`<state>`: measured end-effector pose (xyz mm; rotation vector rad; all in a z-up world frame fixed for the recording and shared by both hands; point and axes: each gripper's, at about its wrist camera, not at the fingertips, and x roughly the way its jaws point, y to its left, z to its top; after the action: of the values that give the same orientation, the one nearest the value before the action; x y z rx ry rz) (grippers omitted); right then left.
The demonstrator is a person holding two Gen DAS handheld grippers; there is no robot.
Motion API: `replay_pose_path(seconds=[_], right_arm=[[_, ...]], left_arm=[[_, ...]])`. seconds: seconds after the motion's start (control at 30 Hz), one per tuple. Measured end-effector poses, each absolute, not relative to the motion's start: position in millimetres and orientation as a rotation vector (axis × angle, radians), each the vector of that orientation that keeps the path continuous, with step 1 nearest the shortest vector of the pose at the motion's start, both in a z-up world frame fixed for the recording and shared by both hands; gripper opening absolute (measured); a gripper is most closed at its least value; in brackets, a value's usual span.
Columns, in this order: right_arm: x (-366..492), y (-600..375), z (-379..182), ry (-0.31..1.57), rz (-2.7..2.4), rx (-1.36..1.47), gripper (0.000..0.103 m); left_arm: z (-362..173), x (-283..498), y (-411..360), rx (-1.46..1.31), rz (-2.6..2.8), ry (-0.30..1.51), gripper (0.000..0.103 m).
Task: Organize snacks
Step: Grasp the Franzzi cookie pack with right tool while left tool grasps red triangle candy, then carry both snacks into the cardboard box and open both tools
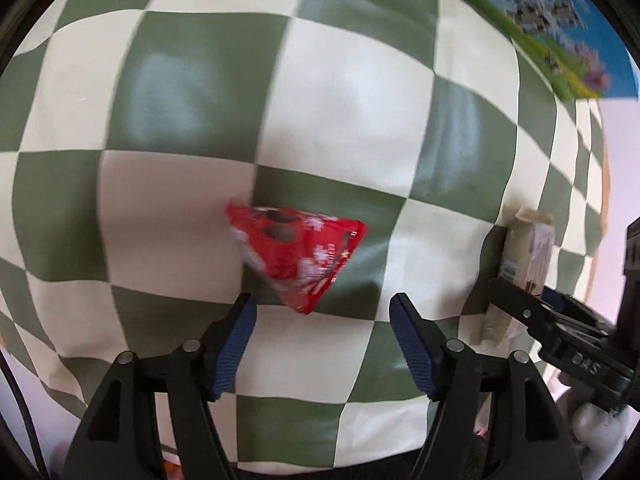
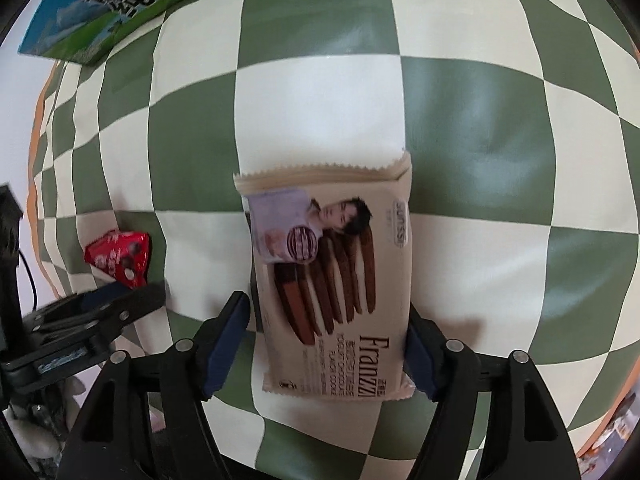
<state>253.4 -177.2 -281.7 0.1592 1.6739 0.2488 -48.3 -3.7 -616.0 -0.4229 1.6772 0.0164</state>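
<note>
Green-and-cream checked tablecloth (image 1: pixel 340 120), red packet (image 1: pixel 300 256)

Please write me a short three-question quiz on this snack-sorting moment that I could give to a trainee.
1. True or false: the left gripper is clamped on the red snack packet.
2. Which item lies between the right gripper's fingers? A) the red packet B) the beige Franzzi cookie pack C) the blue and green box
3. What pattern covers the tablecloth?

Key
1. False: its jaws stand open, and the packet lies on the cloth just ahead of the tips.
2. B: the pack lies flat between open jaws, not visibly squeezed.
3. Green and cream checks.
</note>
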Motion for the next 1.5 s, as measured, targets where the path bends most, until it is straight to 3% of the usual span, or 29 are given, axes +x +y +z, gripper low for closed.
replay_pose_path(seconds=[0.43, 0.7, 0.83, 0.9, 0.97, 1.1, 1.17, 1.23, 1.27, 1.47, 1.5], right_arm=[[278, -171, -284, 1.679, 0.218, 0.152, 0.085], [283, -161, -283, 1.648, 0.199, 0.181, 0.085], [276, -160, -278, 1.620, 0.191, 0.135, 0.076], [274, -158, -278, 1.623, 0.193, 0.124, 0.075], [275, -155, -277, 1.640, 0.200, 0.113, 0.077], [284, -147, -276, 1.681, 0.213, 0.106, 0.087], [287, -143, -275, 1.687, 0.212, 0.092, 0.089], [287, -143, -273, 1.675, 0.213, 0.089, 0.089], [286, -143, -271, 1.668, 0.213, 0.086, 0.087], [281, -145, -264, 1.631, 0.198, 0.052, 0.061], [282, -147, -261, 1.626, 0.204, 0.060, 0.061]], left_arm=[[-640, -15, -8, -0.315, 0.064, 1.694, 0.069], [-638, -26, -30, -0.255, 0.084, 1.638, 0.057], [-633, -34, -15, -0.242, 0.071, 1.639, 0.056], [-635, -29, -16, -0.242, 0.050, 1.644, 0.062], [-642, -20, -14, -0.275, 0.022, 1.666, 0.077], [-640, -1, -31, -0.247, 0.036, 1.670, 0.077], [-635, -1, -31, -0.248, 0.053, 1.659, 0.061], [-626, -7, -31, -0.259, 0.062, 1.647, 0.055], [-622, -8, -24, -0.259, 0.068, 1.644, 0.050], [-617, -8, -29, -0.279, 0.069, 1.638, 0.049], [-616, -8, -31, -0.287, 0.064, 1.638, 0.048]])
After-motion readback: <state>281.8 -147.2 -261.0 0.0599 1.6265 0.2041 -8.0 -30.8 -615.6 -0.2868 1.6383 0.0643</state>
